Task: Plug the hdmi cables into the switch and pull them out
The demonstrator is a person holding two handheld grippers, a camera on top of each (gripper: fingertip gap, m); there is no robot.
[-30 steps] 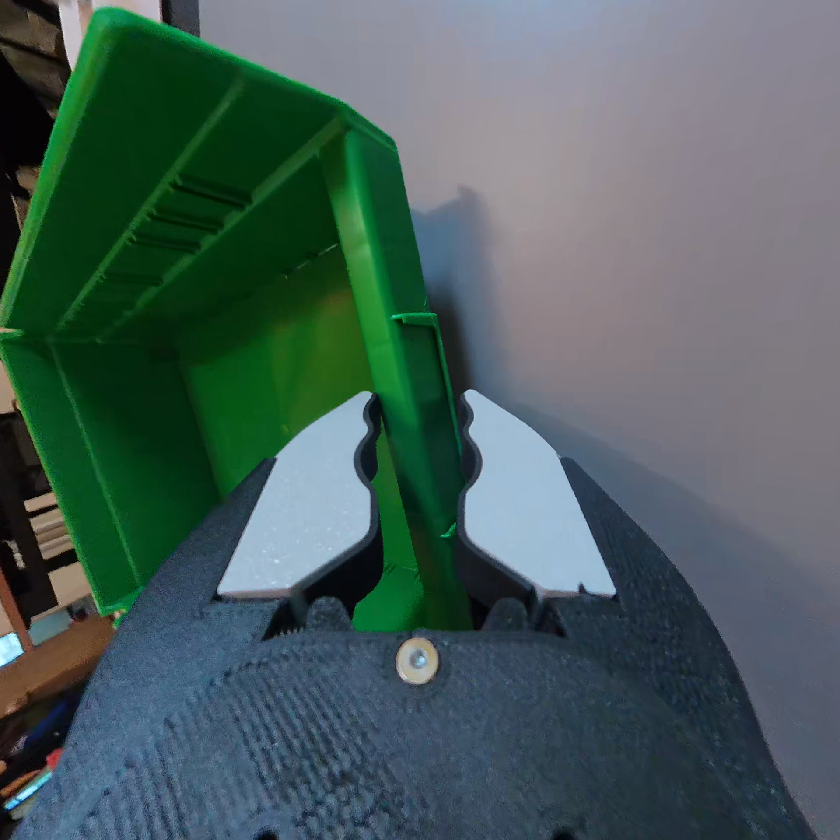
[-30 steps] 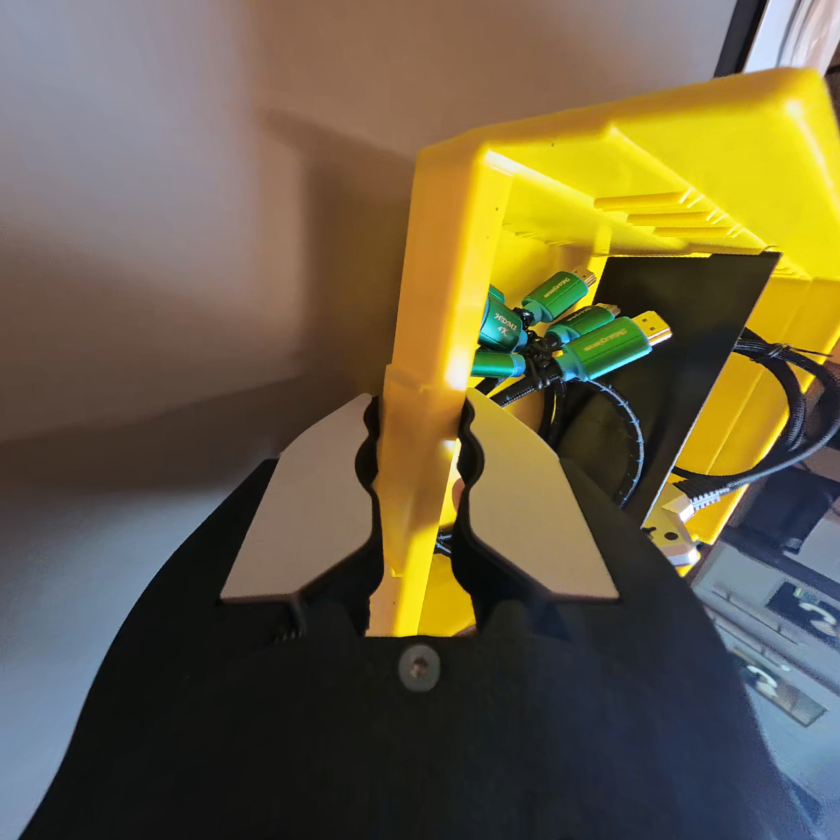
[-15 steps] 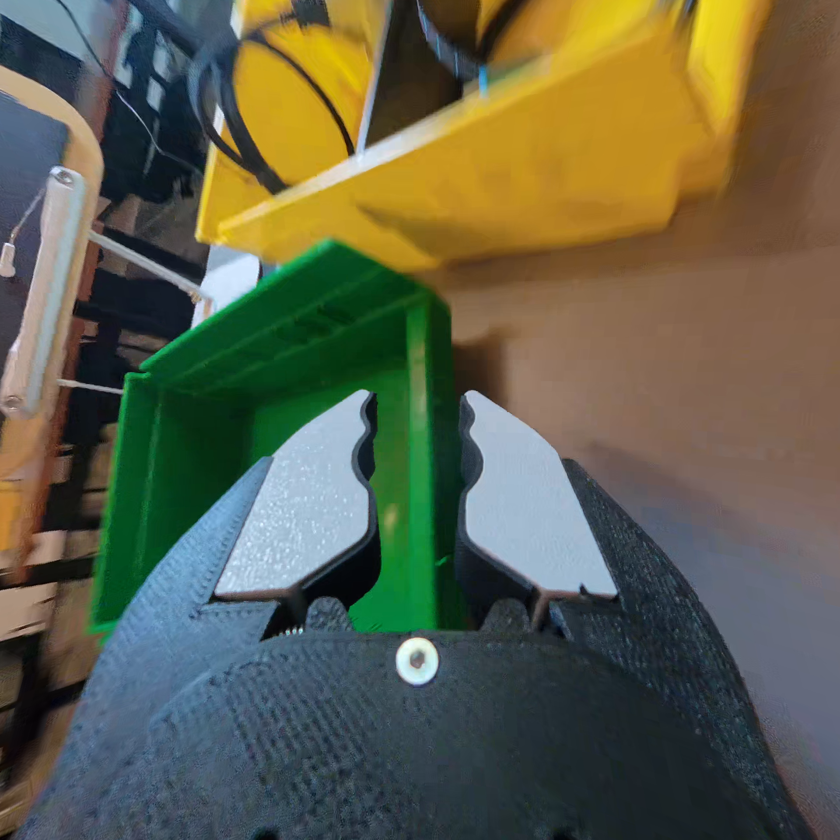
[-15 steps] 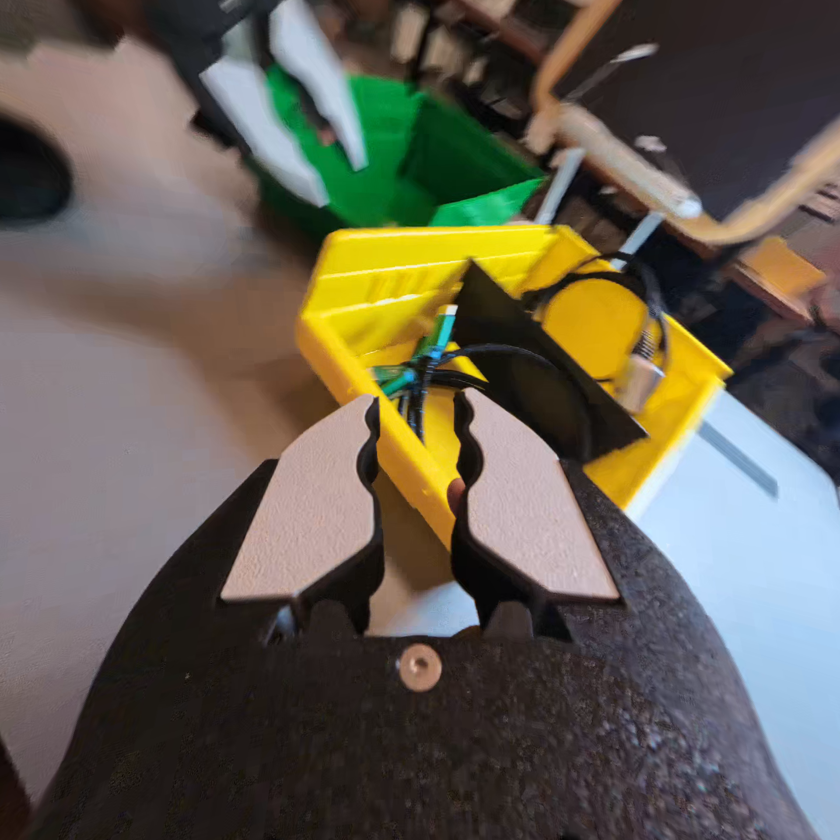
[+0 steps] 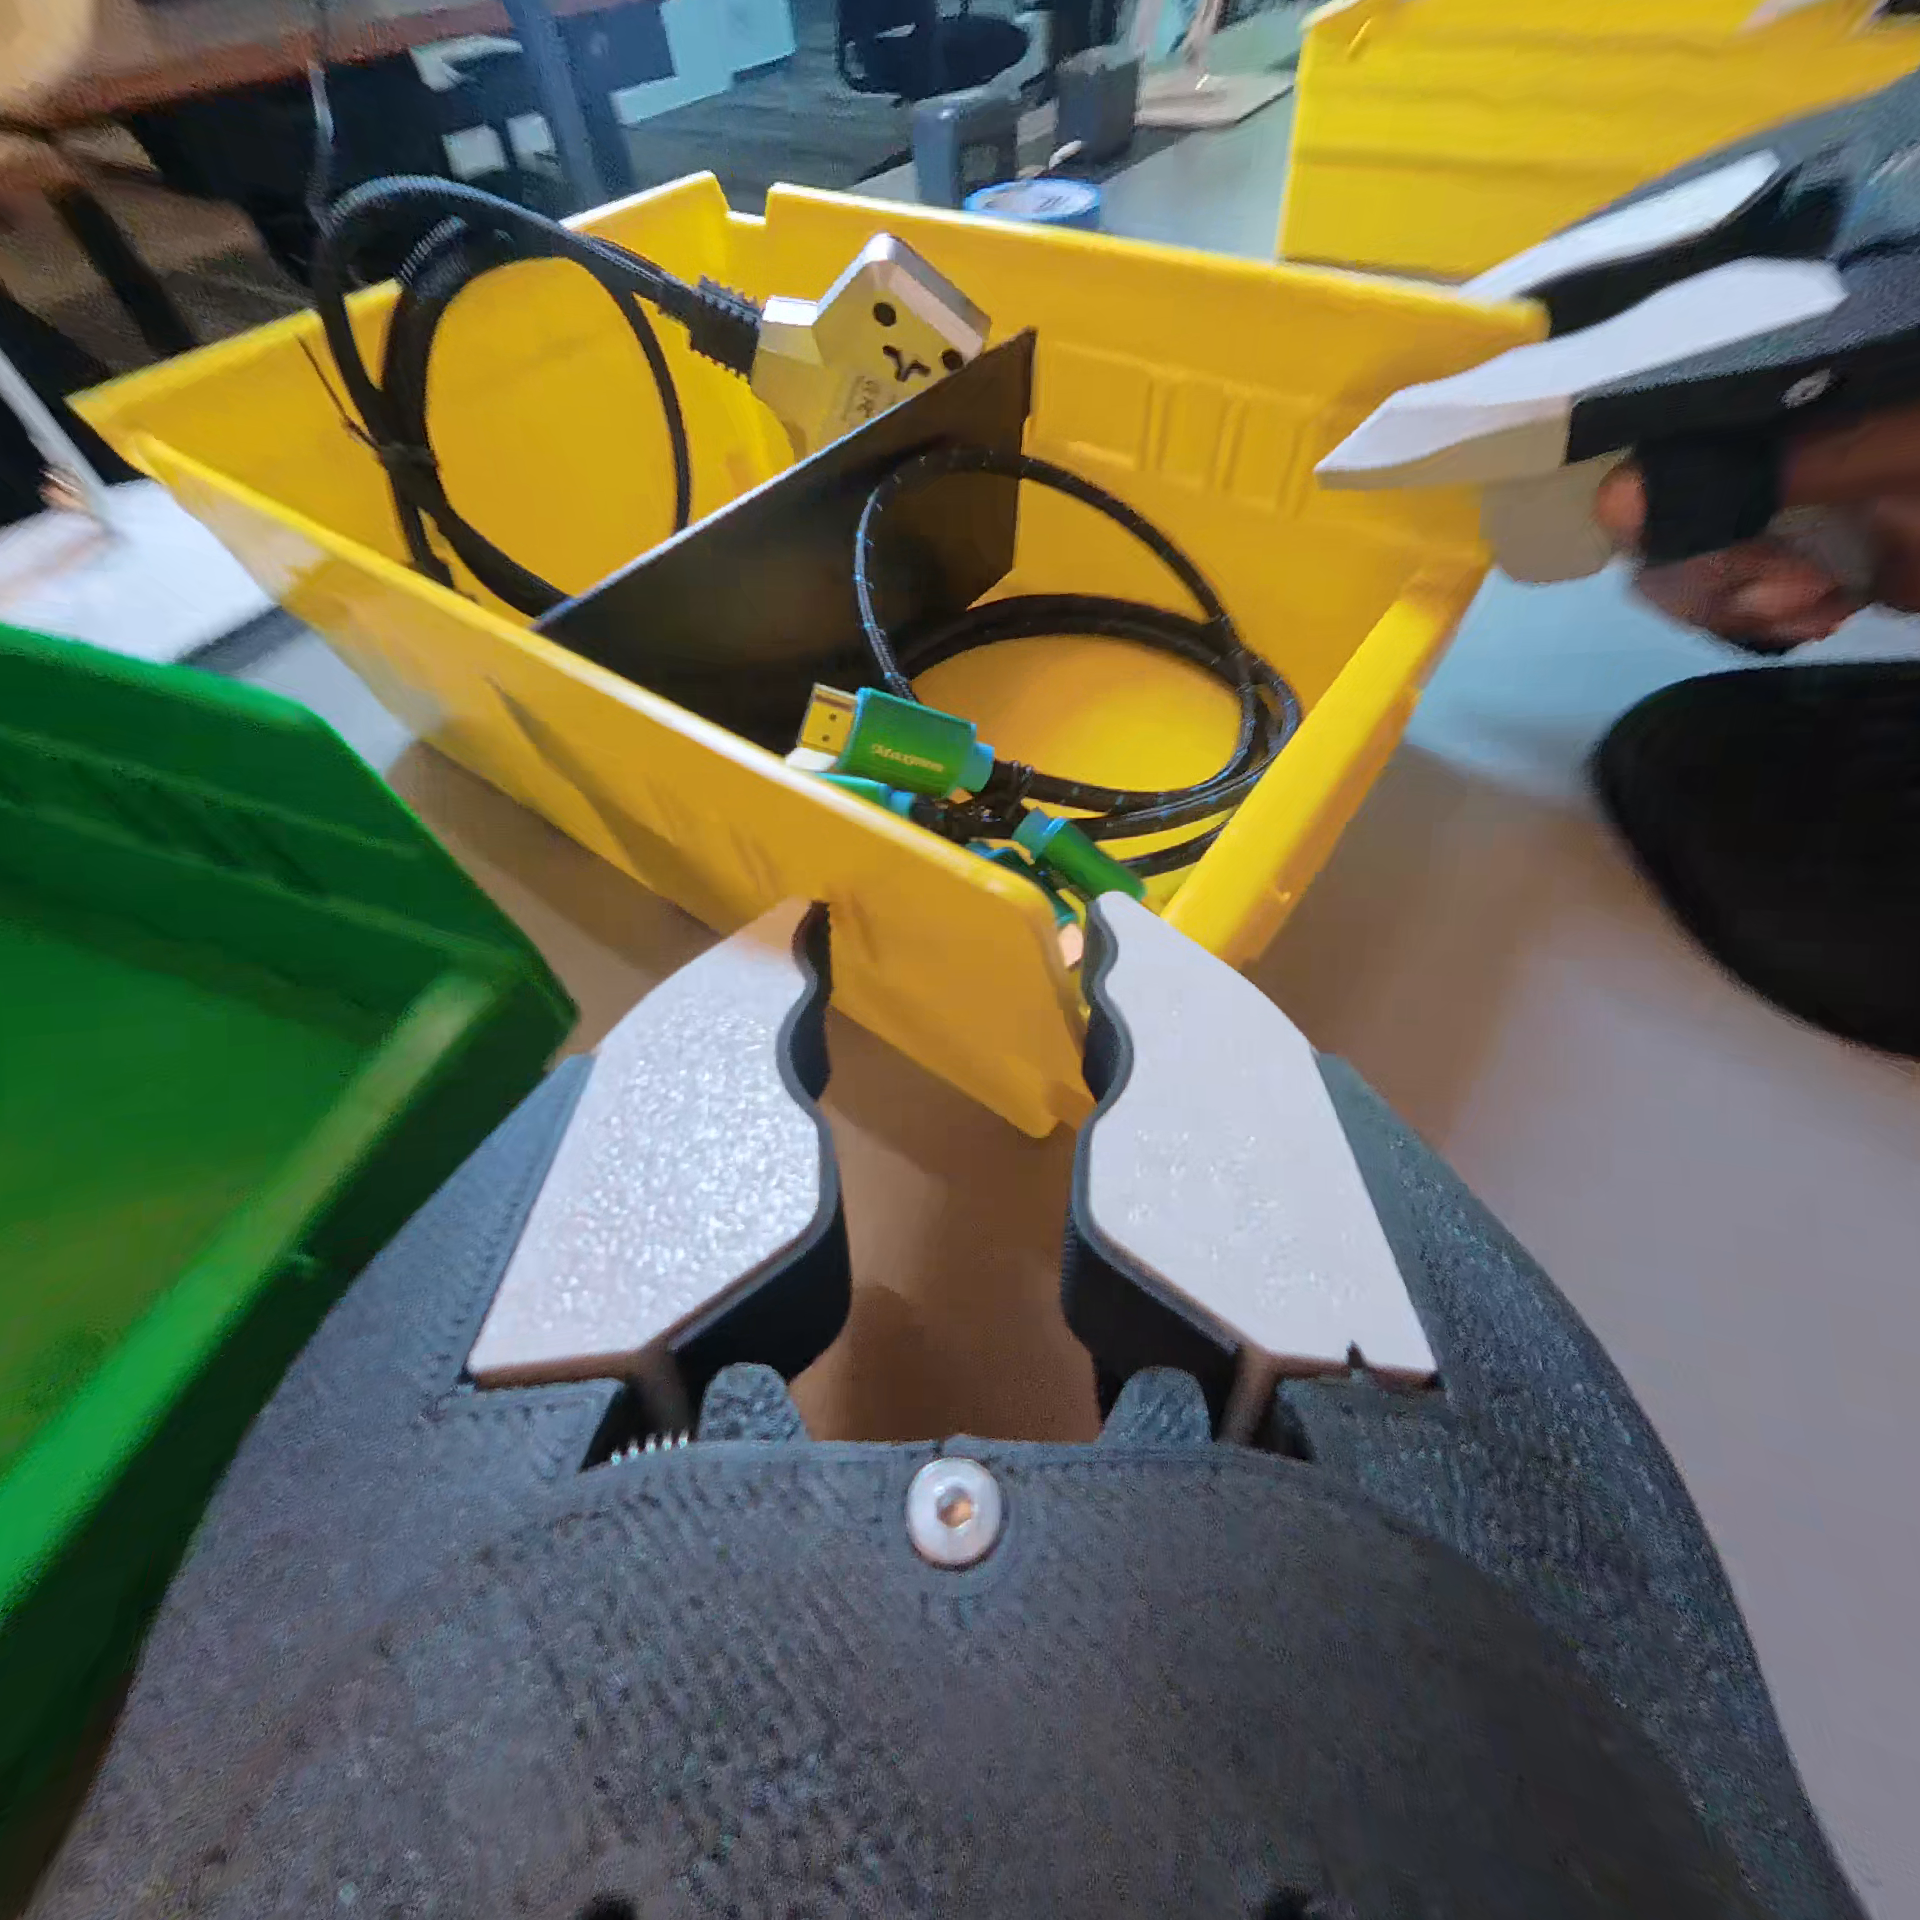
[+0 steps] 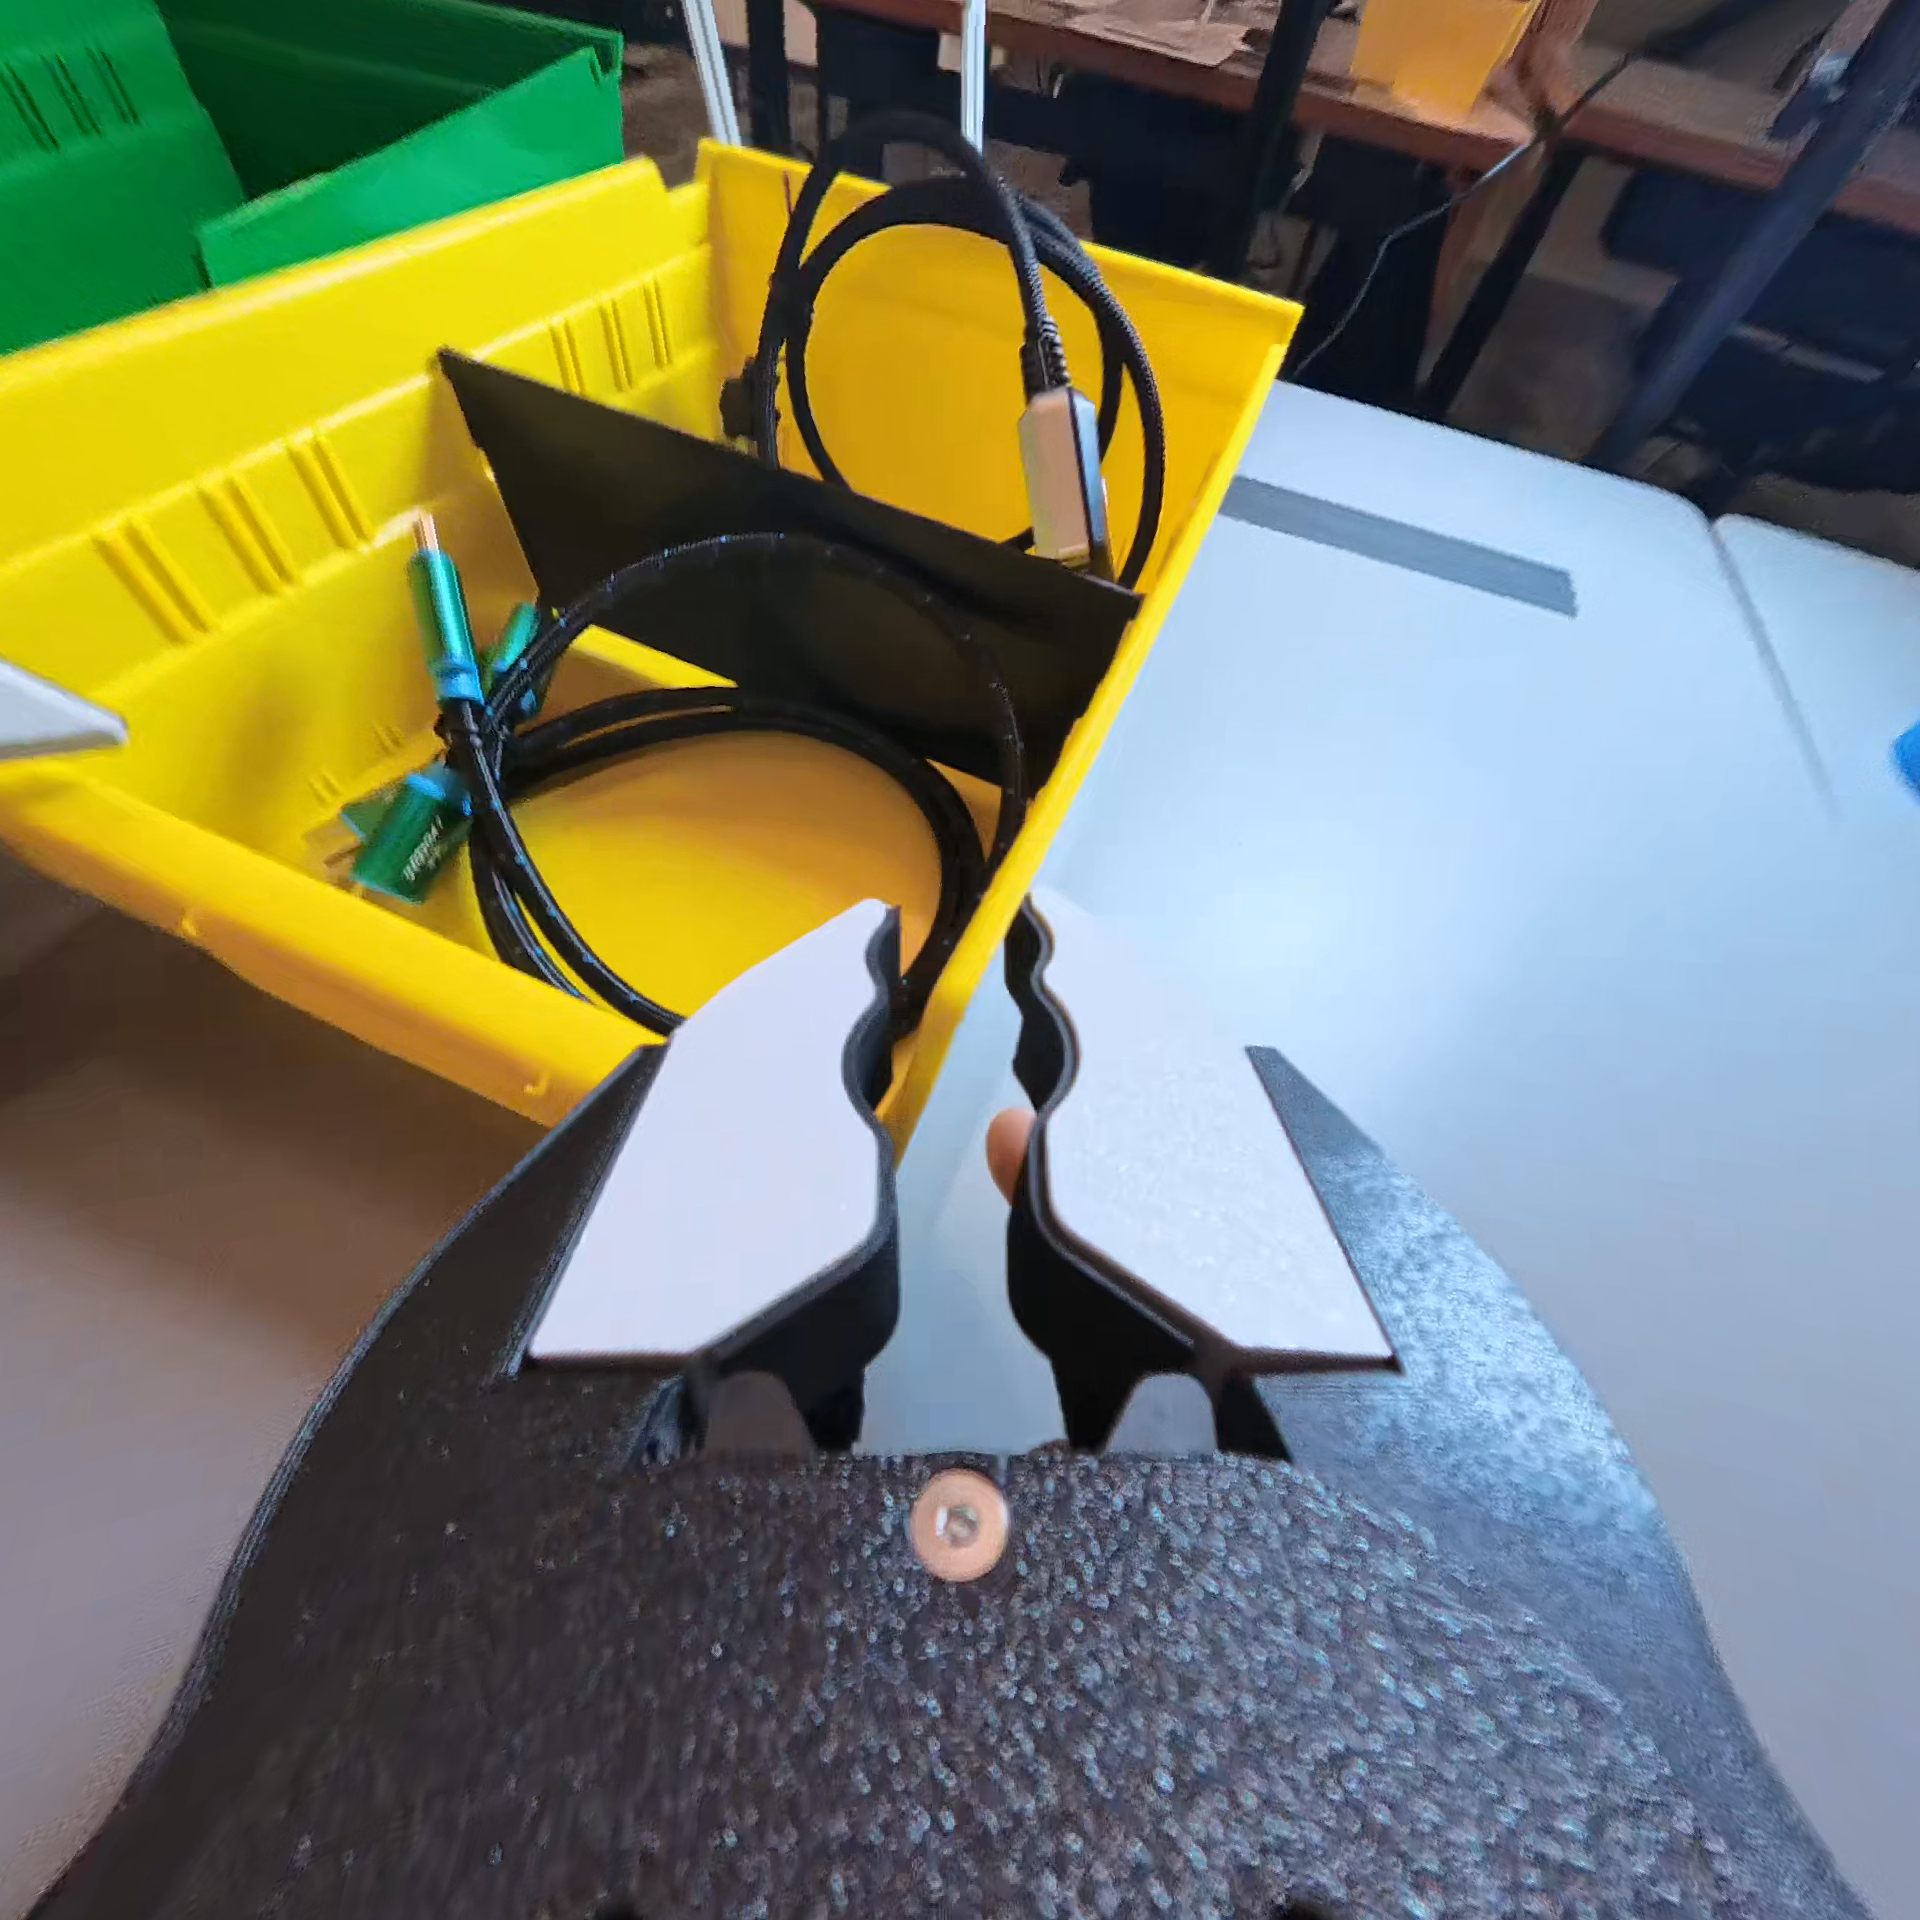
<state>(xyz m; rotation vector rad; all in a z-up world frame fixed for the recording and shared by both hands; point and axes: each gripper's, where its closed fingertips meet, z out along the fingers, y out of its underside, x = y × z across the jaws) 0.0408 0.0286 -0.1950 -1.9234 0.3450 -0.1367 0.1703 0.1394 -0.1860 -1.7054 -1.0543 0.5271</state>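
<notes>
A yellow bin (image 5: 623, 748) stands on the table, split by a black divider (image 5: 790, 561). The near part holds coiled black HDMI cables with green plugs (image 5: 904, 743). The far part holds a silver switch (image 5: 873, 332) on a black braided lead. My left gripper (image 5: 956, 925) is open and empty, just short of the bin's near corner. My right gripper (image 6: 956, 925) is narrowly open and straddles the bin's end wall (image 6: 1143, 582) without clamping it. It also shows in the left wrist view (image 5: 1403, 384). The right wrist view shows the green plugs (image 6: 442, 613) and the switch (image 6: 1060, 488).
An empty green bin (image 5: 208, 1039) sits close on my left and shows behind the yellow one (image 6: 312, 135). A second yellow bin (image 5: 1507, 125) and a blue tape roll (image 5: 1029, 197) lie beyond. A dark rounded shape (image 5: 1766, 831) is right. A white table (image 6: 1455, 831) adjoins. There is about 20 cm between the tips of the two grippers.
Both bins were held up and tilted; now they stand on the table. My left gripper has let go of the green bin and opened wider. My right gripper has loosened on the yellow bin's wall.
</notes>
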